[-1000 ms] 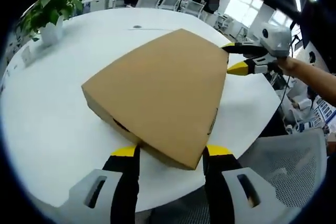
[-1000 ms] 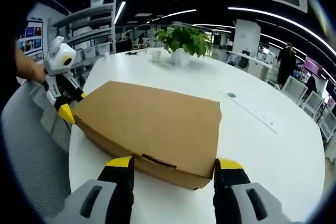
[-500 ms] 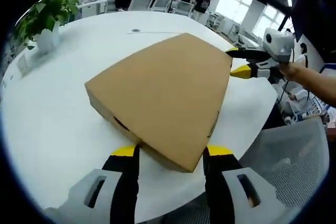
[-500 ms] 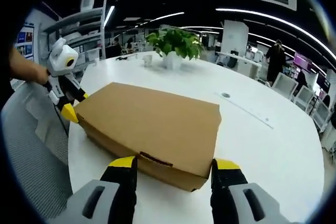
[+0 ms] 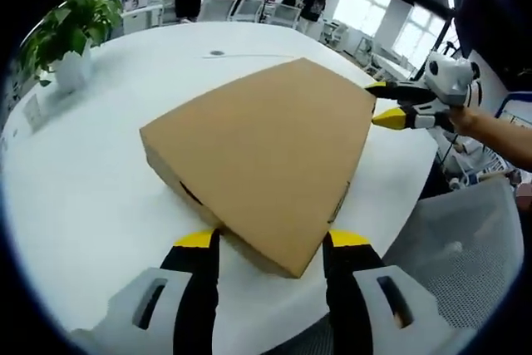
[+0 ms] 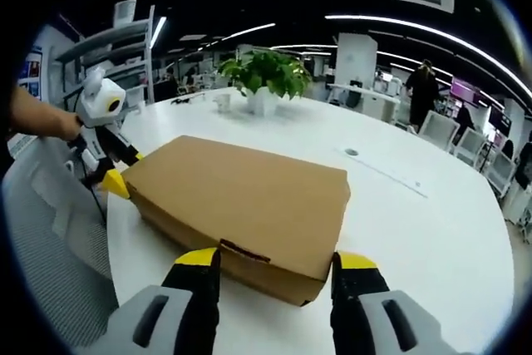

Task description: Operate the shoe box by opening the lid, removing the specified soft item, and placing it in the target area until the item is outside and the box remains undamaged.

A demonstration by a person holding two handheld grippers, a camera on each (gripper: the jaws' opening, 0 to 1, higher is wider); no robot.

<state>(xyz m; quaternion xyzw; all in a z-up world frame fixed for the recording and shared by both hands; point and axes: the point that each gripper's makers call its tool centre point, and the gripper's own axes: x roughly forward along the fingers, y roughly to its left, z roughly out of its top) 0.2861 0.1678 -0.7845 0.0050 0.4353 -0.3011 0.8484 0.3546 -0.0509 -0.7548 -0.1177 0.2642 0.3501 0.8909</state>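
Observation:
A closed brown cardboard shoe box (image 5: pixel 258 147) lies flat on a round white table (image 5: pixel 75 197). In the left gripper view my left gripper (image 5: pixel 271 240) is open, its yellow-tipped jaws on either side of the box's near corner. My right gripper (image 5: pixel 379 103) reaches in from the right, open at the box's far corner. In the right gripper view the same box (image 6: pixel 241 197) has a lid tab on its front edge. My right gripper (image 6: pixel 274 257) is open astride that front edge. At the box's left corner the left gripper (image 6: pixel 125 170) is held by a hand.
A potted plant (image 6: pixel 264 76) in a white pot stands further back on the table, and a small round port (image 6: pixel 352 152) sits in the tabletop. A grey mesh chair (image 5: pixel 465 247) is close to the table edge. People stand among desks in the background.
Both views have shifted a little with the hands. The box stays shut in the same spot, and both pairs of jaws keep the same wide gap.

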